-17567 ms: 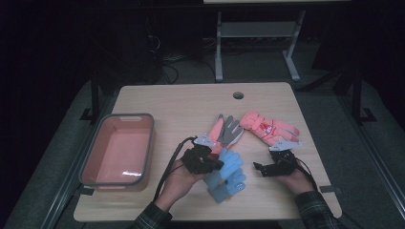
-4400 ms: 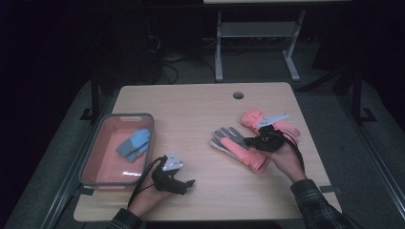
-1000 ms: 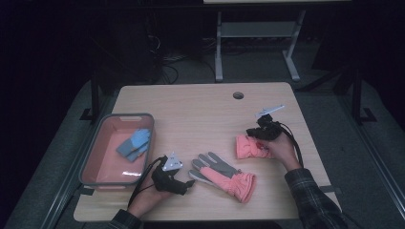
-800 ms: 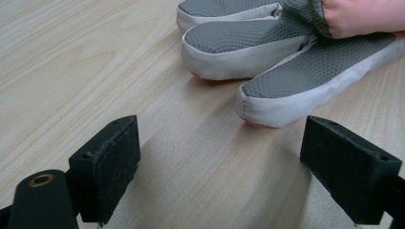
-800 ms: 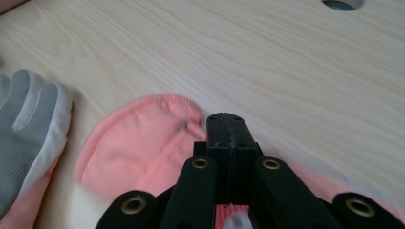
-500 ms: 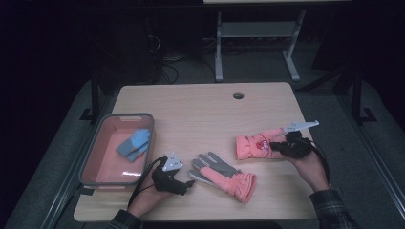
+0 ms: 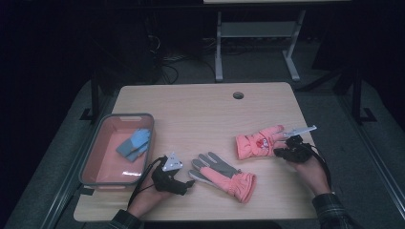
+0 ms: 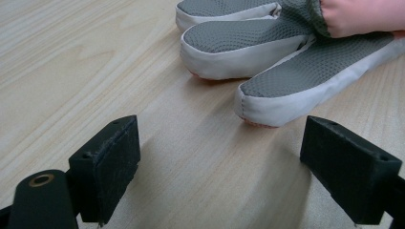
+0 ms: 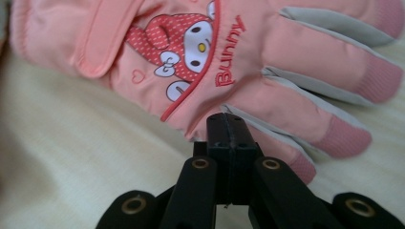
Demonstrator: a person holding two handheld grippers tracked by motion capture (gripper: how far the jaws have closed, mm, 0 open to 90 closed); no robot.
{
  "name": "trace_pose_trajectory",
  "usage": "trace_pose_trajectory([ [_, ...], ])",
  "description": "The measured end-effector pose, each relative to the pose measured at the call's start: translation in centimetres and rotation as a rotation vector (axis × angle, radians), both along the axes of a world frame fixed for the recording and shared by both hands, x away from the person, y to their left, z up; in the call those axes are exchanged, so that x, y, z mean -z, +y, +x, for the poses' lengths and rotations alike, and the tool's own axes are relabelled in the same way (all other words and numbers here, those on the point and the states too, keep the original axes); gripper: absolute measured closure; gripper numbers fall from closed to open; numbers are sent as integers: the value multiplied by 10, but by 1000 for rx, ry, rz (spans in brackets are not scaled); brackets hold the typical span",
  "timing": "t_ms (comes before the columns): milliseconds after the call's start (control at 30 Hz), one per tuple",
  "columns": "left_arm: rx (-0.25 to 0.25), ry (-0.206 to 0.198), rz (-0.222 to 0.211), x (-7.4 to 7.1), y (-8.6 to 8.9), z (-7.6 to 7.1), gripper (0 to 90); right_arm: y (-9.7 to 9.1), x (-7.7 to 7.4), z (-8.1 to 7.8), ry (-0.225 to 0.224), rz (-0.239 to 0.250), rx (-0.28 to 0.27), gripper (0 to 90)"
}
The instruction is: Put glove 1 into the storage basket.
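- High view: the table [image 7: 205,109] carries two pink gloves. The bunny glove [image 7: 258,142] lies right of the middle, back upward, its fingers toward the right edge. The grey-palmed glove [image 7: 222,175] lies nearer the front, palm upward, fingers toward the left, cuff toward the right.
- The right gripper [image 7: 290,150] sits just beside the bunny glove's fingertips, held in a hand that comes in from the lower right — how its jaws stand is too small to tell here.
- The left gripper [image 7: 177,179] rests low on the table near the front edge, its tip just beside the grey-palmed glove's fingers.
- A grey tray [image 7: 90,160] with a pink floor stands at the left; a blue glove [image 7: 134,144] lies inside it, toward its far right corner.
- Left gripper view: the left gripper [image 8: 219,162] has its jaws wide apart with bare wood between them. The grey-palmed glove's [image 8: 286,62] white-edged fingertips lie just ahead, apart from both pads.
- Right gripper view: the right gripper [image 9: 230,138] has its jaws pressed together, nothing between them — the closed tip sits at the near edge of the bunny glove [image 9: 205,52], by the base of its fingers. Whether it touches the fabric I cannot tell.
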State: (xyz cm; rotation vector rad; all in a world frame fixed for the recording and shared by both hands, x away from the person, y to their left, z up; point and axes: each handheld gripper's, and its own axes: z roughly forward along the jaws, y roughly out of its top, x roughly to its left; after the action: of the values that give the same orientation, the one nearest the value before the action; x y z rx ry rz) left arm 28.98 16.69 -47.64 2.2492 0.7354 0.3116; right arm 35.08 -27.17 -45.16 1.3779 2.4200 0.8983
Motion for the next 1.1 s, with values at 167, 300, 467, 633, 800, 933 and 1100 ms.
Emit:
trace_pose_trajectory([
  [167, 0, 0, 0, 0, 0, 0, 127, -1, 1, 20, -18, -11, 40, 900],
  [300, 0, 0, 0, 0, 0, 0, 126, 0, 2, 36, -29, -8, 71, 900],
  [467, 1, -1, 1, 0, 0, 0, 126, 2, 3, 60, -60, -3, 94, 900],
  [633, 1, -1, 1, 0, 0, 0, 126, 19, -16, 61, -109, 49, 65, 900],
  [800, 1, -1, 1, 0, 0, 0, 126, 61, -28, 65, -126, 90, -36, 899],
  [933, 2, -1, -1, 0, 0, 0, 127, 89, -27, 75, -114, 87, -90, 899],
  [1100, 8, 0, 4, 0, 1, 0, 126, 104, -17, 86, -87, 73, -103, 899],
])
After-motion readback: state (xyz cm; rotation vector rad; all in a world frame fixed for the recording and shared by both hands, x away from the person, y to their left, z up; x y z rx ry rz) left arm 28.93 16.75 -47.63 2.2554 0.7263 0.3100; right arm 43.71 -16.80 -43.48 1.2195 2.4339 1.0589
